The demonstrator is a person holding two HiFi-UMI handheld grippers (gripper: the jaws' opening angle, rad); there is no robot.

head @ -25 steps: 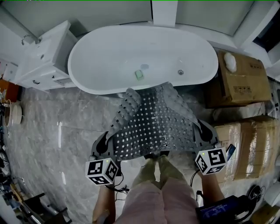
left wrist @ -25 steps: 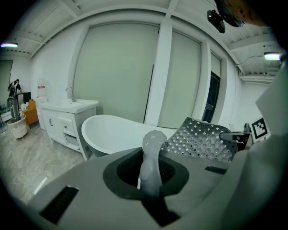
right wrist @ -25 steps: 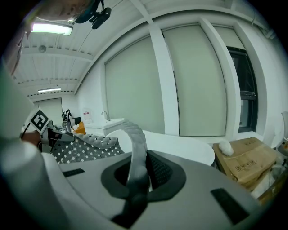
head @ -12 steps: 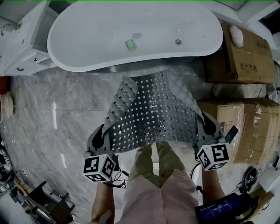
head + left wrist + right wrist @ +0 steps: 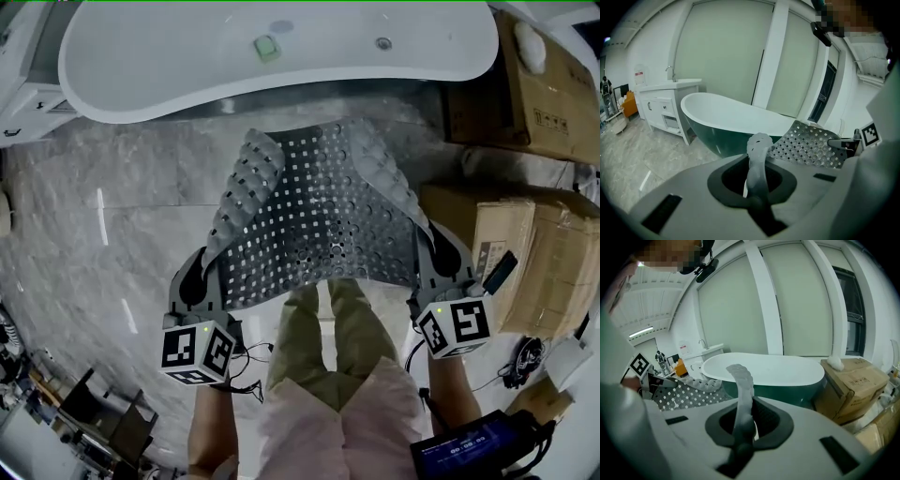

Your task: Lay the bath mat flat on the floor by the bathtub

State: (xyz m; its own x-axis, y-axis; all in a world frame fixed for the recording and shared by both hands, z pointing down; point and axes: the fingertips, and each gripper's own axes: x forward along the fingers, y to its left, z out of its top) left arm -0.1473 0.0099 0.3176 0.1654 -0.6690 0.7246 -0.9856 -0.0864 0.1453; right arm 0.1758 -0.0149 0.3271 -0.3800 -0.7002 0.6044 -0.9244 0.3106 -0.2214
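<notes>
Both grippers are clamped on the bath mat, one at each near corner. The left gripper has its jaws closed on a thin fold of the mat's left edge, which stands up between them in the left gripper view. The right gripper has its jaws closed the same way on the right edge. The grey perforated mat is stretched between the two, sagging in the middle, with both side edges curled upward. It hangs above the marble floor in front of the person's legs, and its far end reaches toward the base of the white bathtub. Cannot tell whether that far end touches the floor. A green soap bar lies in the tub. Cardboard boxes stand right of the mat.
</notes>
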